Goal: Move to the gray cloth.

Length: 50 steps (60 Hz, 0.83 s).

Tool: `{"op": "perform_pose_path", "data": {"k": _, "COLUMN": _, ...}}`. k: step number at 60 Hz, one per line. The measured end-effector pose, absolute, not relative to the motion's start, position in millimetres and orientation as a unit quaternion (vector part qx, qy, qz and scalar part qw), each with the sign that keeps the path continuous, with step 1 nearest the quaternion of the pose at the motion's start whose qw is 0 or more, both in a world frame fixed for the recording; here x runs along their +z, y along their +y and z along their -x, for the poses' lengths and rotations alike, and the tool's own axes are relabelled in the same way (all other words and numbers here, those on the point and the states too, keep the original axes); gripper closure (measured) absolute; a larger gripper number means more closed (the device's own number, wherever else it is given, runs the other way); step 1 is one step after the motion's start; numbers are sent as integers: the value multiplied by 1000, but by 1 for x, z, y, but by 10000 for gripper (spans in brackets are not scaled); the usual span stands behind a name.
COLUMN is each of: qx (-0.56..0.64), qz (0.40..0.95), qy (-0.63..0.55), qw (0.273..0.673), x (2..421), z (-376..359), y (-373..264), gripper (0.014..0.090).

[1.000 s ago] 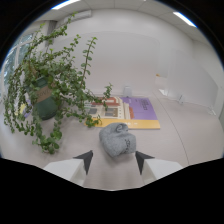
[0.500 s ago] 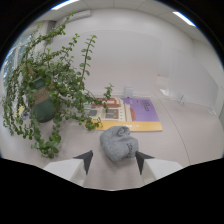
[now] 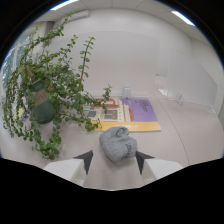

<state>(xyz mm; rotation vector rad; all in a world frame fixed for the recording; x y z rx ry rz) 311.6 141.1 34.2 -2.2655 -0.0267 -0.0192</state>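
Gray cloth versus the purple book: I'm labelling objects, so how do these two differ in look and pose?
The gray cloth is crumpled into a soft lump; the purple book lies flat with straight edges. The cloth is plain gray; the book is purple with a yellow edge. The cloth sits between the open gripper fingers, with gaps either side; the book lies beyond them, near the plant. Both rest on the same pale surface.

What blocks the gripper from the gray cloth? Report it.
Nothing visible does. The gray cloth lies crumpled on the table between the tips of the open gripper; the potted plant stands off to the side.
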Motion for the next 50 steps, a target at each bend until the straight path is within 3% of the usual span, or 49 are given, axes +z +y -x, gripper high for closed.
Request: {"op": "perform_pose_path", "data": {"k": 50, "qx": -3, "qz": 907, "qy": 1, "qw": 421, "x": 47, "z": -310, "y": 127, "gripper": 201}}
